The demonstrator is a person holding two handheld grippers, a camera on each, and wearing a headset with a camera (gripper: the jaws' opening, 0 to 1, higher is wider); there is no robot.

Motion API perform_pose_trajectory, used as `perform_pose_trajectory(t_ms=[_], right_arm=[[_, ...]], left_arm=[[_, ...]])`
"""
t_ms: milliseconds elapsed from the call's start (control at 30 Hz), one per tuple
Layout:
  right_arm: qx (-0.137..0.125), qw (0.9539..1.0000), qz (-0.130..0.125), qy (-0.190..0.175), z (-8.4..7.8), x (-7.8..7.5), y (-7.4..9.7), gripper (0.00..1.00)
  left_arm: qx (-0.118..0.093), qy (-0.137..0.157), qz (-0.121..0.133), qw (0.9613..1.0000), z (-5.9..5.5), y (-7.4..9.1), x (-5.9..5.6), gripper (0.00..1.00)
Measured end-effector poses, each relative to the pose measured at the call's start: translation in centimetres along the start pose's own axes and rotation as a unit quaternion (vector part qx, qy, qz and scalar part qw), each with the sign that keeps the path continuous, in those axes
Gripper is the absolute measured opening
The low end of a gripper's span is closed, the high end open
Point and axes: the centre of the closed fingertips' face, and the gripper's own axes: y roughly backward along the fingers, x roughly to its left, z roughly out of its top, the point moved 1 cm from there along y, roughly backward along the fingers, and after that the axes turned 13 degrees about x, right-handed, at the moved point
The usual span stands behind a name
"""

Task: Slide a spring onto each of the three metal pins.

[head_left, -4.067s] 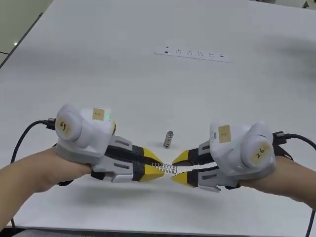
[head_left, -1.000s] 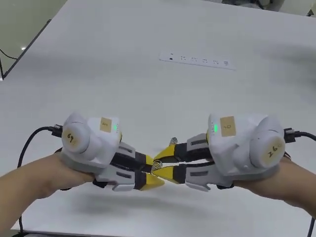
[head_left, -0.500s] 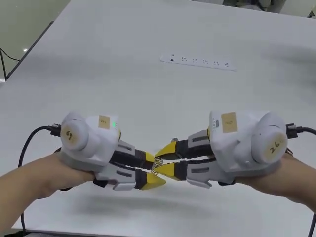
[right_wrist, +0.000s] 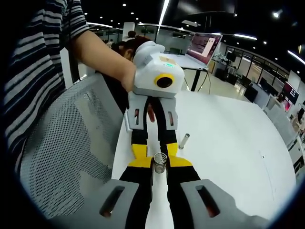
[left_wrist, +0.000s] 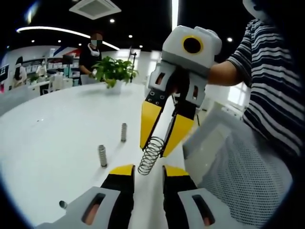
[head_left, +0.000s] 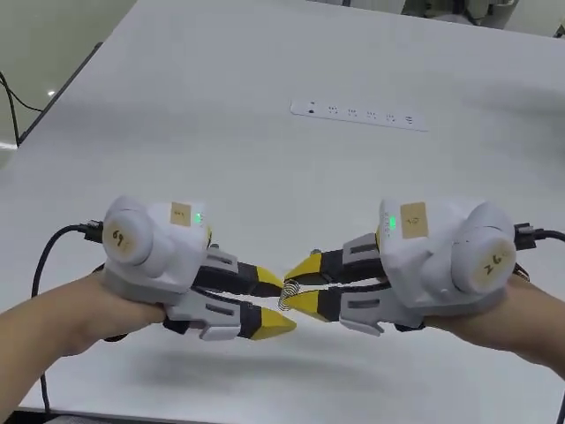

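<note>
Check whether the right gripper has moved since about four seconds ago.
Yes. Measured against the power strip, the right gripper has shifted left, toward the left gripper, so their tips now nearly meet.

White table (head_left: 221, 106) with a power strip (head_left: 357, 116) and two upright spring-covered pins (left_wrist: 102, 156), near each other.

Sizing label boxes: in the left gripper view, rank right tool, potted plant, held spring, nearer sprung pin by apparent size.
right tool
potted plant
held spring
nearer sprung pin
The plant stands far off; real sizes may differ.
</note>
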Motion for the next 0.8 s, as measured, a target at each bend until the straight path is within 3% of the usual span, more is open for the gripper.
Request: perform_pose_trajectory(t_ms=[567, 800], right_arm=[[0.008, 0.9999, -0.008, -0.006, -0.8, -0.3, -0.2, 0.07], [0.01, 0.9998, -0.013, -0.008, -1.1, -0.5, -0.1, 0.07]], left_arm=[[-0.004, 0.031, 0.023, 0.9993, -1.1, 2.7, 0.6, 0.26], [-0.006, 0.049, 0.035, 0.9981, -2.0, 4.0, 1.1, 0.29]])
